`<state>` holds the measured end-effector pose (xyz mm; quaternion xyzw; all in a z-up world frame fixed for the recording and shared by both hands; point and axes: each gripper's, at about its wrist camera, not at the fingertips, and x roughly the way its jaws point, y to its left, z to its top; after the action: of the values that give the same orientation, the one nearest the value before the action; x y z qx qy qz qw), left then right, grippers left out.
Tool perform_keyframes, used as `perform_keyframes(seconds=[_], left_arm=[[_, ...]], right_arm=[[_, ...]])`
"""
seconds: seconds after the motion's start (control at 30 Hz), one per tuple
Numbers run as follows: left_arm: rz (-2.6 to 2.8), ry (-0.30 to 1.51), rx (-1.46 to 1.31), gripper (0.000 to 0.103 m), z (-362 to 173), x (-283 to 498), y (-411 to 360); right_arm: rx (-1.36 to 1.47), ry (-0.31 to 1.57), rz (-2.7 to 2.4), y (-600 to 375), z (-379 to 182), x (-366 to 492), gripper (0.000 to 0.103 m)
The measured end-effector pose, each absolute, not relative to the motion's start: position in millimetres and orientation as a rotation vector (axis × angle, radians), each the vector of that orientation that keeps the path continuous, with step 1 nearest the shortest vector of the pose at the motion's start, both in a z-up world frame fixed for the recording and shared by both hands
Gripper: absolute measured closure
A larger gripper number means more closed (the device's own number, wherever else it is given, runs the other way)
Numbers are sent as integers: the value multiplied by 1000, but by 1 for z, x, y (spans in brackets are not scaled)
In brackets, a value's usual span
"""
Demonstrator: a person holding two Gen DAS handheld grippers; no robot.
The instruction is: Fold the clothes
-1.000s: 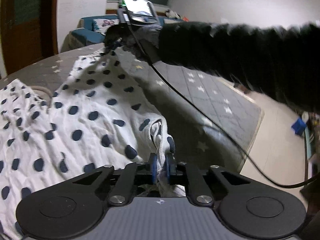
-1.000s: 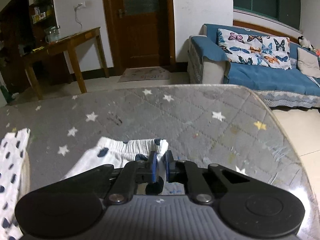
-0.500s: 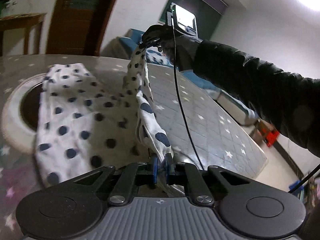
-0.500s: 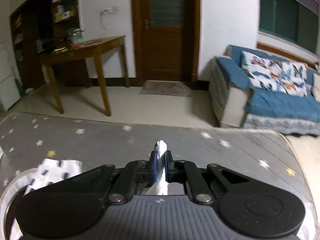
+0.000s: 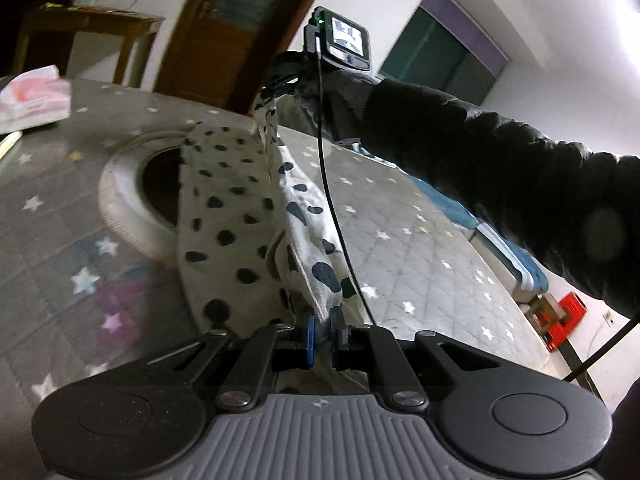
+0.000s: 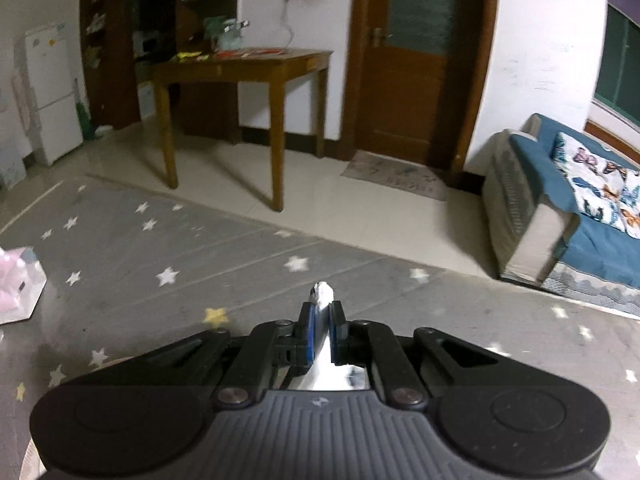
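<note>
I see a big grey mat with stars (image 5: 420,248) on the floor of a room with a brown door and a blue sofa.

In the left view, my left gripper (image 5: 325,334) is shut tight on one end of the spotted cloth (image 5: 236,216). Far away and higher up, the right gripper (image 5: 286,74) pinches the other end. A second ago the cloth lay flat on the mat. Now its edge is lifted and pulled into a line between my two grippers, and the rest hangs down over a round white ring (image 5: 120,200) on the mat. A pink pack (image 5: 34,98) sits far left.

In the right view, my right gripper (image 6: 322,330) is closed on a small white bit of the cloth (image 6: 322,294). A wooden table (image 6: 244,64) stands far off. This view has tipped up, so I think the cloth is off the mat and ready to fold over.
</note>
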<state>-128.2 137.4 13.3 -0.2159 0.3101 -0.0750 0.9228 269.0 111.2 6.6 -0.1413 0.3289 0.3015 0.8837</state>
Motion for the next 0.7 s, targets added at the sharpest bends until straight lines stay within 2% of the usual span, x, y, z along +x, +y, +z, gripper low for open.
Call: perform_keyframes(seconds=[0.23, 0.37, 0.4, 0.7], left_arm=[[-107, 659, -469, 95, 7, -135, 146], [-83, 682, -474, 95, 3, -138, 146], [-81, 686, -475, 95, 2, -139, 146], [-60, 700, -466, 94, -2, -141, 145]], right_arm=[[-330, 707, 687, 161, -11, 249, 97], [-288, 727, 730, 167, -15, 244, 92], [-293, 724, 736, 165, -13, 242, 87], [-342, 710, 807, 142, 11, 228, 87]])
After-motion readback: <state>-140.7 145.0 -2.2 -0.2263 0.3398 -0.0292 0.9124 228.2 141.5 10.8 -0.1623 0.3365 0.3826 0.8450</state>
